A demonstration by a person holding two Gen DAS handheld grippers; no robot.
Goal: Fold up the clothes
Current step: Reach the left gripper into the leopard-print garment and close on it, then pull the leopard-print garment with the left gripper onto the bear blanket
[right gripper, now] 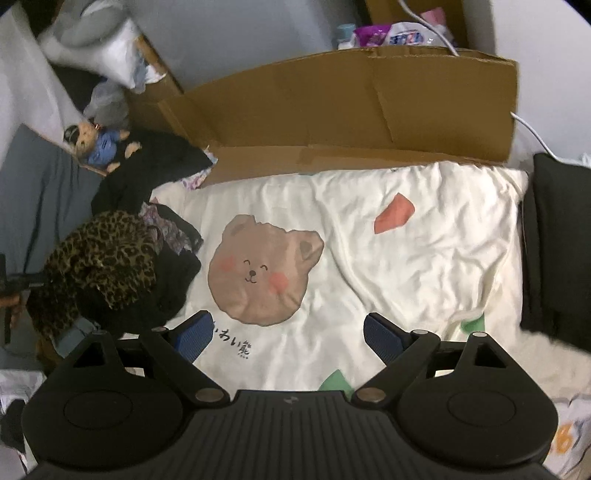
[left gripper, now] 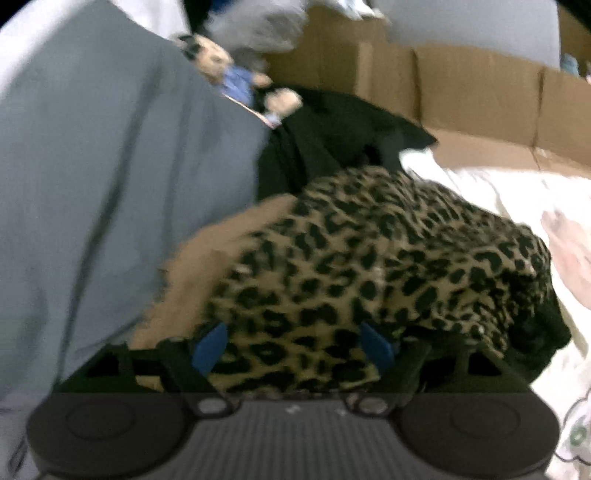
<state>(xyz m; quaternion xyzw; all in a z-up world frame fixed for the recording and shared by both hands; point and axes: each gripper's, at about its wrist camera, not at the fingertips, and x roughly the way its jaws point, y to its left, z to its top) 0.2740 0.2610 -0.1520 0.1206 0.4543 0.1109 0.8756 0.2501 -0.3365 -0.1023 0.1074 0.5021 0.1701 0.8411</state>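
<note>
Leopard-print garment lies crumpled, unfolded, on a heap of dark clothes at the left edge of the bear-print bed cover, with left tool spread wide around it and right tool wide, empty, above the cover.

Pale wall behind a cardboard box, cream bear-print bedding, grey sheet.
</note>
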